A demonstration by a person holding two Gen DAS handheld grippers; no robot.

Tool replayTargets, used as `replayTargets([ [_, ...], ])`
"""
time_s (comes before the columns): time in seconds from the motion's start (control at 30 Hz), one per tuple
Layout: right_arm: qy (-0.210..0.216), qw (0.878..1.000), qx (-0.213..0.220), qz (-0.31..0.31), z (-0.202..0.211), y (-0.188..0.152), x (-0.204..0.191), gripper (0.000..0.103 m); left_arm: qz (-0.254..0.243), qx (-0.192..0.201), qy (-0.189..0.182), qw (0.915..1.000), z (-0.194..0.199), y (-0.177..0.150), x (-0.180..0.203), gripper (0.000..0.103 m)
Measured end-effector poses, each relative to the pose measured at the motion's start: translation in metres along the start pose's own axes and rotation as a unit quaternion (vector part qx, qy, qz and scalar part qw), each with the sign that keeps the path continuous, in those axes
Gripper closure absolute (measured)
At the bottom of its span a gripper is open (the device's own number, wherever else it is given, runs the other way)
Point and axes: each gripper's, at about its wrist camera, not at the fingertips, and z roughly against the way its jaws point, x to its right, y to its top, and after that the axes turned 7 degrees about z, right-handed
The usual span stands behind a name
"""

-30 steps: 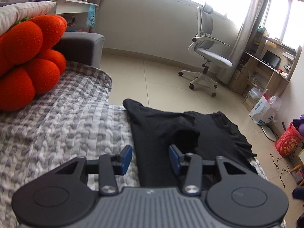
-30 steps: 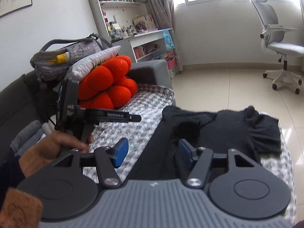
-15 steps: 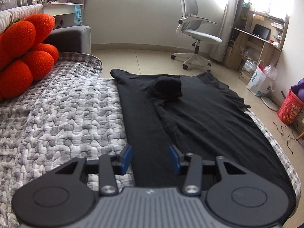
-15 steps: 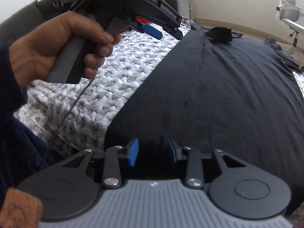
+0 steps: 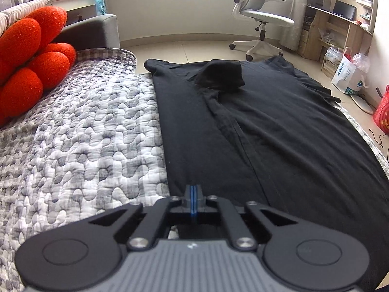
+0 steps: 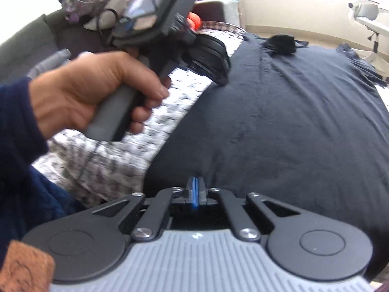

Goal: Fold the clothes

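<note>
At the left of the left wrist view a red cushion (image 5: 29, 65) sits on the grey quilt (image 5: 85, 133); the black shirt (image 5: 255, 126) lies spread flat across the centre and right of the frame, a sleeve folded in near the collar at upper centre. At the bottom centre the left gripper (image 5: 193, 194) is clenched, pads pressed together at the shirt's near left edge; whether cloth is pinched between them cannot be told. In the right wrist view a hand (image 6: 97, 92) at the left holds the other tool's handle, and at the bottom centre the right gripper (image 6: 194, 192) is likewise clenched at the near hem, its catch also hidden. The step appears to be seizing the hem to fold it. Done well, both tongs should lift together, keep the edge taut and level, and carry it towards the collar without dragging the quilt.
</note>
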Motion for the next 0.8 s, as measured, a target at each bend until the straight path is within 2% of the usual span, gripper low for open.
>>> replayTargets([
  [0.13,-0.009,1.0,-0.01,0.009,-0.003,-0.001,-0.001,0.101,-0.004,0.009,0.004,0.9999,0.006,-0.001,-0.003,0.103],
  [0.2,-0.019,1.0,-0.008,0.004,-0.003,0.0,0.002,0.09,-0.001,0.011,0.002,0.9999,0.008,0.0,-0.005,0.103],
  [0.27,-0.031,1.0,-0.005,-0.003,-0.001,0.0,0.005,0.09,-0.001,0.01,-0.007,0.9999,0.008,0.001,-0.006,0.103],
  [0.33,-0.033,0.999,-0.02,-0.003,-0.005,-0.003,0.004,0.089,-0.003,0.005,-0.022,0.9997,0.009,0.001,-0.005,0.103],
  [0.43,-0.046,0.998,-0.028,0.015,-0.007,-0.006,-0.004,0.089,-0.008,-0.003,-0.043,0.9991,0.008,0.0,0.0,0.097],
  [0.5,-0.053,0.998,-0.029,0.026,-0.008,-0.005,-0.008,0.089,-0.021,-0.007,-0.041,0.9989,0.006,-0.004,0.006,0.084],
  [0.53,-0.054,0.998,-0.029,0.027,-0.008,-0.006,-0.007,0.089,-0.029,-0.007,-0.035,0.9989,0.004,-0.005,0.009,0.084],
  [0.63,-0.059,0.997,-0.025,0.032,-0.01,-0.006,-0.007,0.094,-0.042,-0.001,-0.028,0.9987,0.002,-0.008,0.013,0.087],
  [0.7,-0.062,0.997,-0.024,0.04,-0.01,-0.006,-0.009,0.098,-0.03,-0.004,-0.032,0.999,0.002,-0.006,0.01,0.103],
  [0.8,-0.046,0.998,-0.027,0.039,-0.009,-0.006,-0.013,0.102,-0.025,-0.006,-0.028,0.9993,0.003,-0.006,0.006,0.103],
])
